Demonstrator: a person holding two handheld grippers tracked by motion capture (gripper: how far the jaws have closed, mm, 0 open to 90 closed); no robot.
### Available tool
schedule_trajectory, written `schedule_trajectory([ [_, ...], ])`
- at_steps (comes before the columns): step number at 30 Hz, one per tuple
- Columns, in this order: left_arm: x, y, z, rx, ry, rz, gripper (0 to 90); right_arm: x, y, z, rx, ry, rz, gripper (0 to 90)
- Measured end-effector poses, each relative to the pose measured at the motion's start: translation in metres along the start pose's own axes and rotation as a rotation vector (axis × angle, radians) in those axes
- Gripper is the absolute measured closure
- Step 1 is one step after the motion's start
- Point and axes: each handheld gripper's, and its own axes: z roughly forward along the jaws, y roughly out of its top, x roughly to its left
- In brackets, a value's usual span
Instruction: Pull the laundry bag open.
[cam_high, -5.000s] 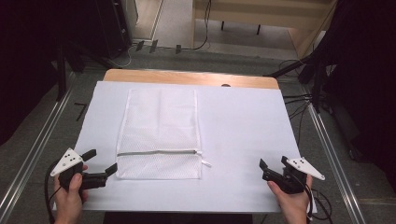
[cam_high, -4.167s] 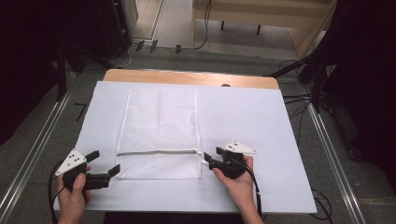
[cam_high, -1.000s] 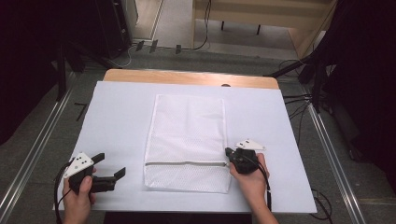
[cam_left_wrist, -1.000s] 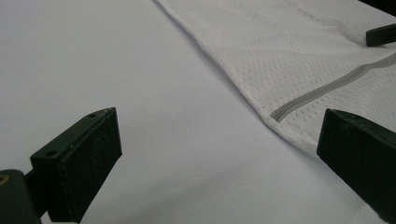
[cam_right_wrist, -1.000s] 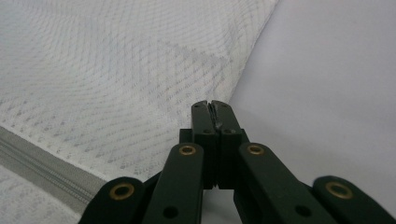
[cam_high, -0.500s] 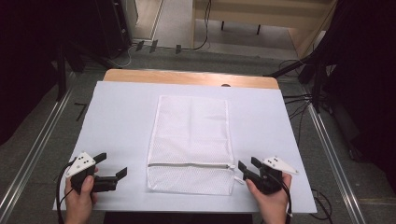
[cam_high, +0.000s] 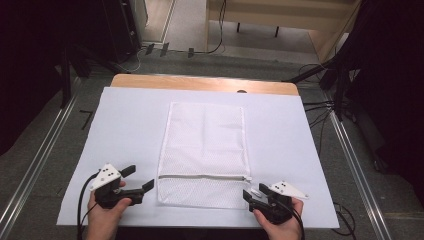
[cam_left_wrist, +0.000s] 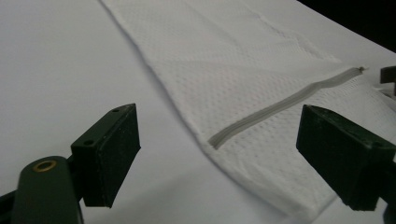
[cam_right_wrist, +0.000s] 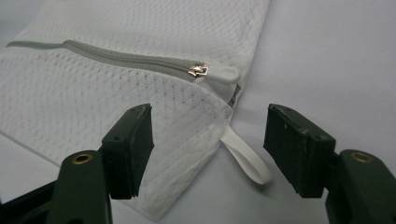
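Dragged rightward to mid-table, the mesh laundry bag (cam_high: 204, 155) lies flat and still zipped between both grippers, the right gripper (cam_high: 255, 196) just opening empty beside its zipper pull (cam_right_wrist: 200, 71), the left gripper (cam_high: 139, 182) narrowing slightly, also empty.

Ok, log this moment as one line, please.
mesh bag flat on white sheet, zipper closed | left tool open, empty | right tool open, just released, beside loop
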Motion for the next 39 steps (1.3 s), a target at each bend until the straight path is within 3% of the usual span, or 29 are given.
schedule_trajectory([
  [1, 0.000, 0.000, 0.000, 0.000, 0.000, 0.000, 16.3, 0.002, 0.000, 0.002, 0.002, -0.009, -0.005, 33.3],
  [5, -0.023, 0.004, 0.018, 0.039, -0.005, 0.018, 25.2, 0.001, 0.004, 0.006, 0.002, -0.003, 0.010, 34.9],
  [6, -0.034, 0.008, 0.026, 0.047, -0.028, 0.024, 33.4, 0.000, 0.005, 0.010, 0.011, 0.004, 0.017, 36.2],
  [8, -0.039, 0.010, 0.030, 0.052, -0.045, 0.028, 36.1, 0.000, 0.006, 0.013, 0.020, 0.000, 0.017, 37.0],
  [11, -0.056, 0.018, 0.045, 0.066, -0.110, 0.036, 51.7, 0.002, 0.008, 0.020, 0.034, -0.002, 0.009, 39.8],
  [14, -0.076, 0.027, 0.063, 0.092, -0.163, 0.054, 58.7, 0.002, 0.010, 0.023, 0.037, 0.017, 0.006, 42.3],
  [15, -0.082, 0.030, 0.070, 0.105, -0.179, 0.062, 62.4, 0.002, 0.011, 0.024, 0.038, 0.017, -0.007, 43.2],
  [16, -0.089, 0.034, 0.079, 0.122, -0.198, 0.069, 72.0, 0.005, 0.014, 0.029, 0.051, 0.005, -0.044, 42.6],
  [17, -0.094, 0.036, 0.084, 0.135, -0.202, 0.077, 72.0, 0.005, 0.014, 0.029, 0.051, 0.005, -0.044, 42.6],
  [19, -0.105, 0.041, 0.097, 0.159, -0.207, 0.094, 81.8, 0.008, 0.015, 0.031, 0.059, -0.009, -0.058, 42.2],
  [21, -0.113, 0.045, 0.109, 0.172, -0.228, 0.099, 87.8, 0.011, 0.014, 0.031, 0.061, -0.047, -0.089, 50.2],
  [23, -0.120, 0.048, 0.118, 0.183, -0.243, 0.094, 89.5, 0.013, 0.012, 0.030, 0.053, -0.095, -0.100, 58.6],
  [26, -0.129, 0.049, 0.131, 0.197, -0.268, 0.082, 87.3, 0.012, 0.012, 0.030, 0.048, -0.128, -0.092, 70.5],
  [27, -0.135, 0.050, 0.137, 0.203, -0.275, 0.088, 85.4, 0.009, 0.013, 0.029, 0.044, -0.114, -0.078, 81.4],
  [28, -0.135, 0.050, 0.137, 0.203, -0.275, 0.088, 84.6, 0.008, 0.012, 0.029, 0.046, -0.082, -0.066, 84.0],
  [30, -0.142, 0.050, 0.145, 0.210, -0.277, 0.114, 83.4, 0.007, 0.012, 0.029, 0.042, -0.071, -0.060, 85.4],
  [36, -0.147, 0.046, 0.164, 0.249, -0.271, 0.109, 82.3, 0.019, 0.010, 0.028, 0.007, -0.067, -0.153, 86.7],
  [39, -0.144, 0.043, 0.167, 0.274, -0.268, 0.092, 83.3, 0.031, 0.011, 0.025, -0.029, -0.121, -0.236, 86.8],
])
